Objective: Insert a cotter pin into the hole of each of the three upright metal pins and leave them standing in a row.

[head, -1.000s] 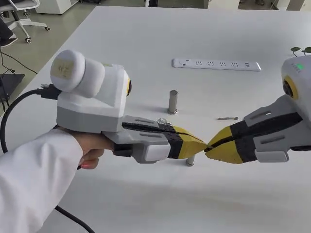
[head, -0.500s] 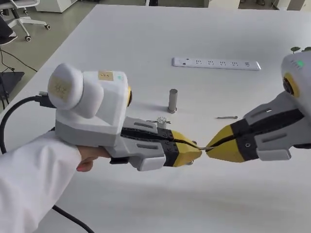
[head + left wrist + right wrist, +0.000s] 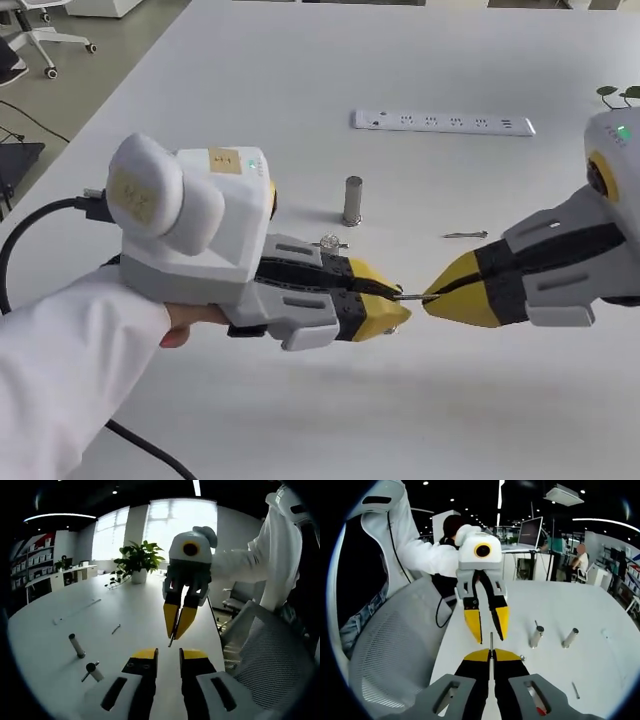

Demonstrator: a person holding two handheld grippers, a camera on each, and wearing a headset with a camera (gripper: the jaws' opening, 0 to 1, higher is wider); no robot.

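Where tips touched before, right tongs (image 3: 428,297) clamp a cotter pin (image 3: 410,296) short of parted left tongs (image 3: 402,302).

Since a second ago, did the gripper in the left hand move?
Yes. Against the power strip, the left gripper has drawn back toward the person, leaving a small gap to the right gripper, which holds the cotter pin.
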